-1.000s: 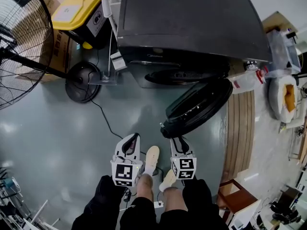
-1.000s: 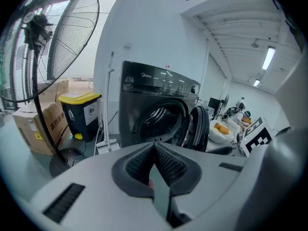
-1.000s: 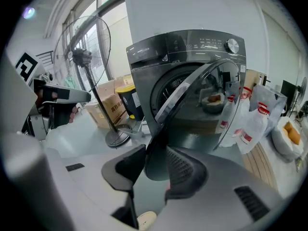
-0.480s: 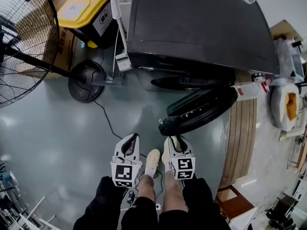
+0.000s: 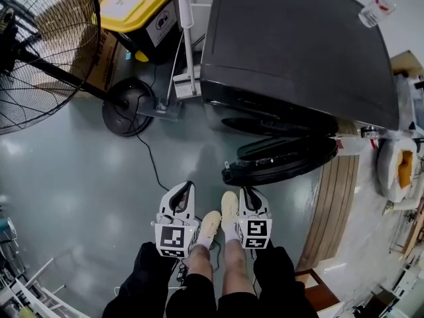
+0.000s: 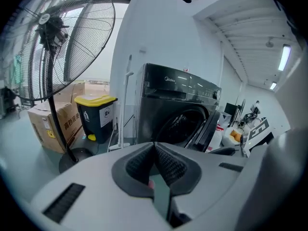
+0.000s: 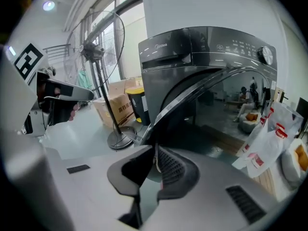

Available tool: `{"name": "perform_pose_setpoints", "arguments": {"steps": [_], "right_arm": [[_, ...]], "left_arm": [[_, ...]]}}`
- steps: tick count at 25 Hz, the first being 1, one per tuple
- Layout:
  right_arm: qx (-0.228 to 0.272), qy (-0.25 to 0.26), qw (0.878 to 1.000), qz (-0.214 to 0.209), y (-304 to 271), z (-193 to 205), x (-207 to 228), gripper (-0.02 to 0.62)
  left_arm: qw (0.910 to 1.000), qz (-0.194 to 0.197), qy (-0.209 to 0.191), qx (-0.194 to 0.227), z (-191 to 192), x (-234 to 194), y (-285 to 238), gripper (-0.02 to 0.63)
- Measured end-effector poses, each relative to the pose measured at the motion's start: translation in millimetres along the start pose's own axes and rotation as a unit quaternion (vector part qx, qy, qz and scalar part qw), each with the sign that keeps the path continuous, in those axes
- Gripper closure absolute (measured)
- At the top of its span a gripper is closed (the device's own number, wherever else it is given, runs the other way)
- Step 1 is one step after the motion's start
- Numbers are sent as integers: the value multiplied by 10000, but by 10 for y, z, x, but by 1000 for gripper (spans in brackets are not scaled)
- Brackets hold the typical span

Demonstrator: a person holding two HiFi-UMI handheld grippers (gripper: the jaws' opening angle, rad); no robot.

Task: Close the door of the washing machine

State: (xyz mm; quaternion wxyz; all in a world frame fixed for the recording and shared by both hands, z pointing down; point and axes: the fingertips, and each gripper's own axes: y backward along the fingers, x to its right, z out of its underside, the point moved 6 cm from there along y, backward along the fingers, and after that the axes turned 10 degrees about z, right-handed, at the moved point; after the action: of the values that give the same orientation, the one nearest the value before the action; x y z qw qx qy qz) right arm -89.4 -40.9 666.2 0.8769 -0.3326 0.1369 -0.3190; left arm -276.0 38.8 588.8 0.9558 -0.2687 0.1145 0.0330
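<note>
From your head, one washer (image 5: 298,52), its one door (image 5: 285,161) standing ajar at the washer's front. Your two grippers hang before the washer: left gripper (image 5: 188,187), right gripper (image 5: 250,192). Left gripper view: jaws together, holding nothing. Right gripper view: jaws have just been closing and are nearly together, with nothing between them. The door's edge is just ahead.
</note>
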Motion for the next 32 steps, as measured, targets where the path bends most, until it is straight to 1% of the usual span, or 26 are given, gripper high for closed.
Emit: {"name": "perform_pose_setpoints", "arguments": {"steps": [11,18,32], "right_arm": [[130,361,9986,-359,-328,-237,20,578],[147,492,9972,-546,-506,-426,25,578],[256,533,9956,-722,-864,-768,57,578]], "left_arm": [[9991,-356,181,123,-61,-44,-200,581],[9981,-519,277,199,-183,-76,-325,581],[9961,-765,386,214,-380,-221,-561,581]]}}
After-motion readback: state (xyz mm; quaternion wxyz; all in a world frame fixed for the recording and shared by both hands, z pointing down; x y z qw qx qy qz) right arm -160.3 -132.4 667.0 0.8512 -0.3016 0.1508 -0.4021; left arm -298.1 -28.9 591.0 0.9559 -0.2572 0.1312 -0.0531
